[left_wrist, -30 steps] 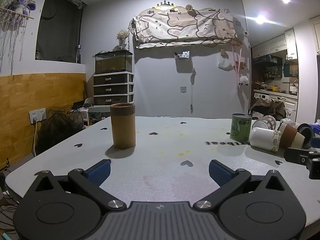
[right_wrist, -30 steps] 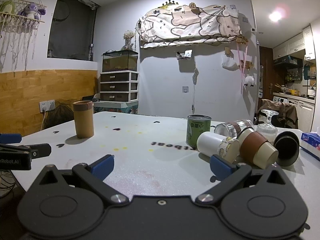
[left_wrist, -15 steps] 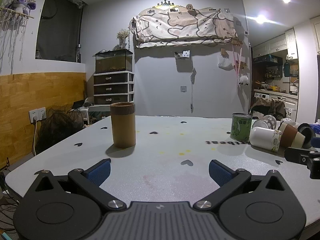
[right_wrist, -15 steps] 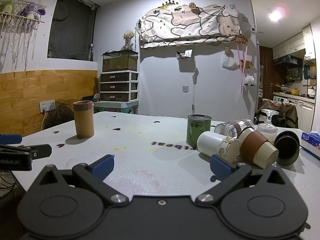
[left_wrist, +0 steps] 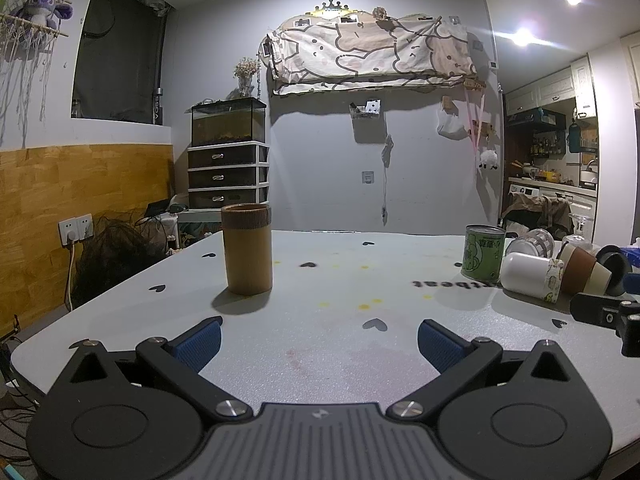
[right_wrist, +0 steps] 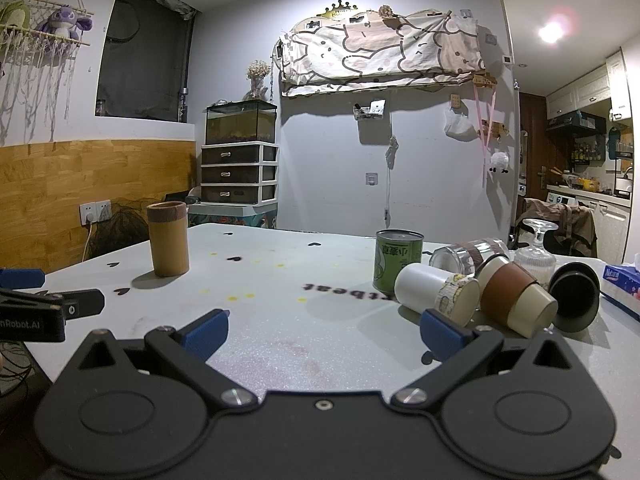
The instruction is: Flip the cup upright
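A tan bamboo cup [left_wrist: 247, 249] stands upright on the grey table [left_wrist: 328, 340], ahead and left of my left gripper [left_wrist: 319, 343], which is open and empty. It shows in the right wrist view too [right_wrist: 167, 239]. To the right lie several cups on their sides: a white cup [right_wrist: 436, 293], a brown and cream cup [right_wrist: 516, 302] and a black cup [right_wrist: 574, 302]. My right gripper [right_wrist: 323, 333] is open and empty, its right finger close in front of the white cup.
A green can [right_wrist: 397, 260] stands upright behind the white cup. A clear glass jar [right_wrist: 468, 258] lies on its side and a stemmed glass [right_wrist: 536, 254] stands upside down. A tissue box [right_wrist: 622, 284] sits at the far right. The left table edge is near.
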Demonstrator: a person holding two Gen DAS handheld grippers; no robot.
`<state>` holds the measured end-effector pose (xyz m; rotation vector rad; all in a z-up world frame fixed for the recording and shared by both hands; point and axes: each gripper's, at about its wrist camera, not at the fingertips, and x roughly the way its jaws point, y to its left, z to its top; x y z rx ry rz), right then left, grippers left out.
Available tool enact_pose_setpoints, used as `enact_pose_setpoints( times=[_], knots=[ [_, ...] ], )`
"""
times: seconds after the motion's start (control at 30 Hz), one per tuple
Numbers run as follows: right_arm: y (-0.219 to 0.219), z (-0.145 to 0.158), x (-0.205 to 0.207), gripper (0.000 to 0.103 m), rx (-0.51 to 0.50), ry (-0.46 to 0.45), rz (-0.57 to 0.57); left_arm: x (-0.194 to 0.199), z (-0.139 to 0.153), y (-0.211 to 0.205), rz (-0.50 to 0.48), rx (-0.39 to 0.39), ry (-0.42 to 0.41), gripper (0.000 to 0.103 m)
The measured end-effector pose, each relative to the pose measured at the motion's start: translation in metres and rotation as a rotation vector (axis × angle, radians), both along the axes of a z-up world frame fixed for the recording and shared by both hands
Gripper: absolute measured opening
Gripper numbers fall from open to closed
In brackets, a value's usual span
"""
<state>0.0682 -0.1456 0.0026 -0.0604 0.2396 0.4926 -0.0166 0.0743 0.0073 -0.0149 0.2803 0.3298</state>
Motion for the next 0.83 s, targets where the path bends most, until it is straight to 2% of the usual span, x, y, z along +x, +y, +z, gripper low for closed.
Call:
enact_pose_setpoints(
  times=[0.83],
  knots=[
    [-0.0014, 0.0001, -0.0006, 0.103, 0.002, 0.002, 0.003, 0.0014, -0.0008, 0.0021, 0.0, 0.0, 0.002, 0.103]
  ],
)
